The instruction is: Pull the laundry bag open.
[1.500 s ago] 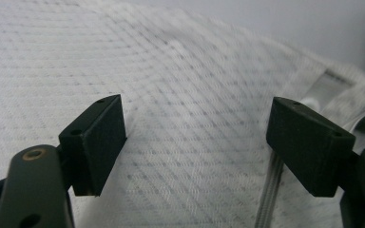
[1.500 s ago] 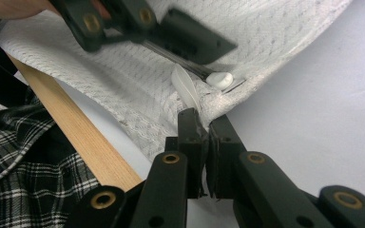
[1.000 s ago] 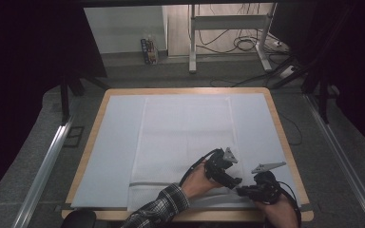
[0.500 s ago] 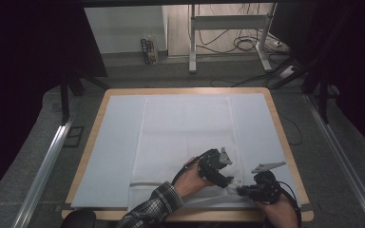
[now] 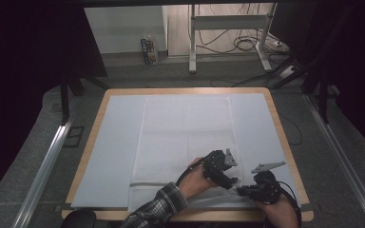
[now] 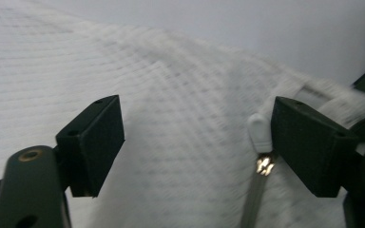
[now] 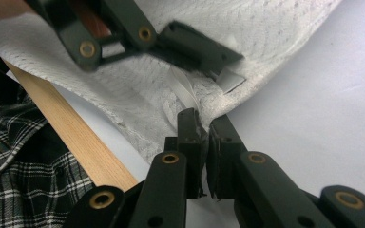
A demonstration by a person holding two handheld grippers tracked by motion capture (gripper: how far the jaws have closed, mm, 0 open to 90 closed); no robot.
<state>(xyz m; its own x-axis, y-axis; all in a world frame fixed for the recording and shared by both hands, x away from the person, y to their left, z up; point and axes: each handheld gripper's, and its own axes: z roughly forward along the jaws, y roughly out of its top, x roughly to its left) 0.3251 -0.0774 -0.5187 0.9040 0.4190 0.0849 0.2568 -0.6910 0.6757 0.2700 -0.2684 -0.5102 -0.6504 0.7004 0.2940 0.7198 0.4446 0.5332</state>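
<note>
No legible writing or brand anywhere — only a small blank tab (image 7: 229,79) at the hem of the white textured cloth (image 5: 185,137), spread on the pale sheet over the wood-edged desk (image 5: 279,124). Left gripper (image 5: 227,176) angled down over the cloth's near right corner, jaws wide apart, holding nothing, a white zipper pull (image 6: 260,133) beside one jaw. Right gripper (image 7: 203,124) — jaws pinched together on the cloth's edge, low at the desk's near right. Plaid sleeve (image 5: 159,209) behind the left hand.
</note>
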